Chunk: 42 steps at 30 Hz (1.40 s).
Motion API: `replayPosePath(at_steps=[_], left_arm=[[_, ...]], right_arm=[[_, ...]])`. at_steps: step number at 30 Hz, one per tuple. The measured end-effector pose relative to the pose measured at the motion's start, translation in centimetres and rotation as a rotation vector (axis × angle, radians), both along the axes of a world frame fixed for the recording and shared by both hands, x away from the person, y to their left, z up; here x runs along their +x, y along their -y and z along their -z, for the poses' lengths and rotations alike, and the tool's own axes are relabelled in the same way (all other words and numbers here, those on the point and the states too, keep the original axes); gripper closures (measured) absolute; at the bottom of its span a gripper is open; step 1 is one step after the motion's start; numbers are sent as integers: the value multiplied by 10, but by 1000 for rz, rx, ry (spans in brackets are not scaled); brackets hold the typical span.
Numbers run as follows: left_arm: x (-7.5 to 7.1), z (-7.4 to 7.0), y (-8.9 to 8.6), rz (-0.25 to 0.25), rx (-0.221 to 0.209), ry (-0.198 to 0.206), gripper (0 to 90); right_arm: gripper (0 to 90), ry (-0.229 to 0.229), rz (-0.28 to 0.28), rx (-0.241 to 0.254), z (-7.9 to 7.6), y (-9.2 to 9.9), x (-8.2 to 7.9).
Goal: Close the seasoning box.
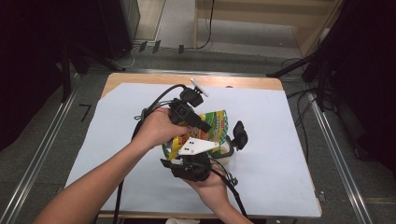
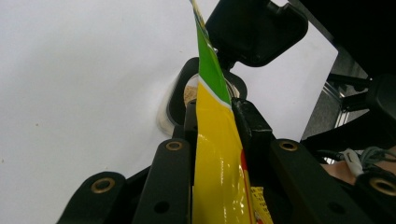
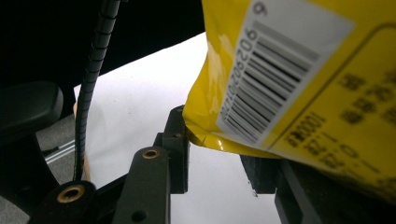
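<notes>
**Glossy snack pouch held between two hand-held grippers above a small tub**

The yellow-and-green glossy foil pouch (image 1: 215, 125) hangs over the middle of the white-covered worktop (image 1: 280, 140), held off its surface. It looks light, thin and soft-walled, and the shiny film is probably slippery, so the flat sealed edges seem the safest places to pinch; squeezing the belly would likely crush whatever is inside.

The left hand-held gripper (image 1: 201, 125) is clamped on the pouch: in the left gripper view the film (image 2: 219, 154) runs edge-on between its closed jaws. The right hand-held gripper (image 1: 187, 161) grips the yellow lower corner, near the barcode (image 3: 275, 88); one jaw plainly presses the film, the other sits behind it.

In the high view the pouch's long axis runs from about 7 o'clock to 1 o'clock, green end pointing away from the person. Under it, toward 4 o'clock, stands a small pale round tub (image 1: 225, 153), its opening visible in the left gripper view (image 2: 189, 95).
</notes>
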<state>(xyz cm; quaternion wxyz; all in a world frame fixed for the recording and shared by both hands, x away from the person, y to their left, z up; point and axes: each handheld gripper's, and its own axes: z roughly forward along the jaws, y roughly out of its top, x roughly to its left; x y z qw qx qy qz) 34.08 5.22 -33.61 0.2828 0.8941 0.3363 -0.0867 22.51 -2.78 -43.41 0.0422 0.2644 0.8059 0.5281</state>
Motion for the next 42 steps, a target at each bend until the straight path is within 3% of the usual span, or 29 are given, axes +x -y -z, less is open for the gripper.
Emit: replayPosePath(at_steps=[11, 21, 33, 42], left_arm=[[3, -7, 5, -13, 16, 3, 813], [2, -6, 6, -15, 21, 9, 817], [1, -4, 3, -31, 3, 12, 821], [0, 0, -3, -42, -53, 26, 822]], right_arm=[[670, -27, 10, 46, -5, 3, 2], [669, -22, 8, 43, -5, 4, 2], [668, -17, 6, 28, -3, 2, 2], [668, -13, 9, 5, -1, 3, 2]])
